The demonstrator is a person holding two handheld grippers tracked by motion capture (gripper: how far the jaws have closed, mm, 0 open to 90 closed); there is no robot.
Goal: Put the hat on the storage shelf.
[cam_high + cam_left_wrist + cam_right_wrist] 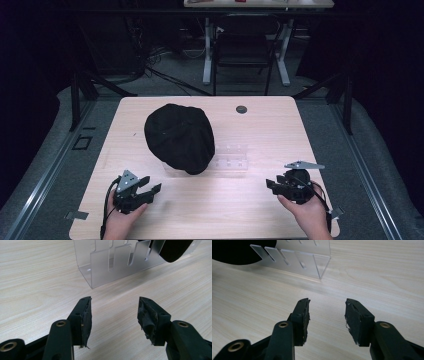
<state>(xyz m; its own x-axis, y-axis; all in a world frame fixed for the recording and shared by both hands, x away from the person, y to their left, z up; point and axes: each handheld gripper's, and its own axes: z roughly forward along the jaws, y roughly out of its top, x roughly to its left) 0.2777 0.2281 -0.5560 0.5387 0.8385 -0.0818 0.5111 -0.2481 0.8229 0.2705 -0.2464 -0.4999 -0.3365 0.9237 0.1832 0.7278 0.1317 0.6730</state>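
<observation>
On the left, the left tool (150, 189) is resting low on the desk (260, 200) in the person's left hand (120, 220), released, its jaws standing wide with only bare wood between them in the left gripper view. It is pointing toward the middle of the desk, well short of anything to grasp.

In the middle, the black cap (180, 138) is sitting draped over the left end of a clear acrylic rack (232, 162), hiding that end, while the slotted right part is standing bare. In the left gripper view the rack (112, 265) is rising just ahead of the jaws, with the cap's dark edge (175, 250) hanging over its far end.

On the right, the right tool (274, 186) is lying near the desk's front edge in the right hand (310, 212), also released and holding nothing; the rack (294, 260) and a dark lobe of the cap (239, 251) are showing ahead of it.

Judging from this, the cap seems to be already set on the rack with both tools let go, so the work is looking done or nearly so. If the cap is instead to come off, nothing is started.
</observation>
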